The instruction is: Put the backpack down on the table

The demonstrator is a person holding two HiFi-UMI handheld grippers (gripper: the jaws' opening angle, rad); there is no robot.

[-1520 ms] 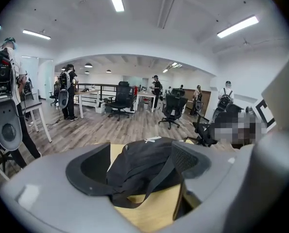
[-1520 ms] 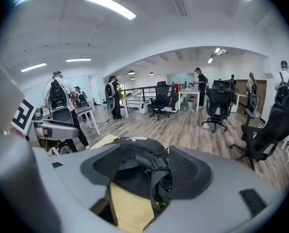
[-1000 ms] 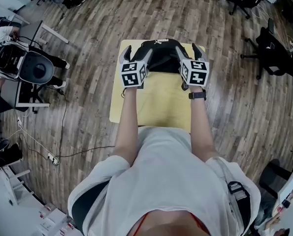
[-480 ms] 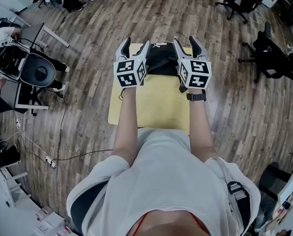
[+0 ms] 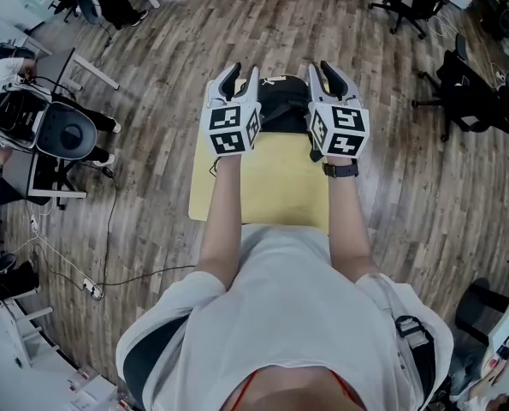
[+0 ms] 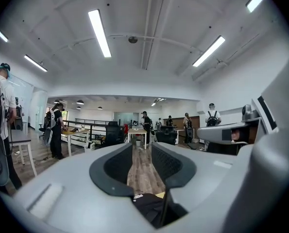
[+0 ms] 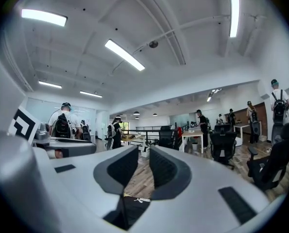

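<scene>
Backpack (image 5: 281, 101) lies on the yellow surface (image 5: 271, 182), at its 12 o'clock edge. Left hand-held gripper (image 5: 241, 75) and right hand-held gripper (image 5: 327, 68) are held level above the backpack's 9 and 3 o'clock sides. Both have just been closing. Their jaws are narrowly spread, with only floor showing through each gap and nothing pinched.

Entry: my table (image 5: 267, 191) and its surroundings.
Backpack (image 5: 281, 103) lies on the table's far end (roughly centred, I'd say); office chairs (image 5: 468, 92) stand beyond, to the right; a cable (image 5: 109, 229) trails across the floor (image 5: 408, 195) at left.
</scene>
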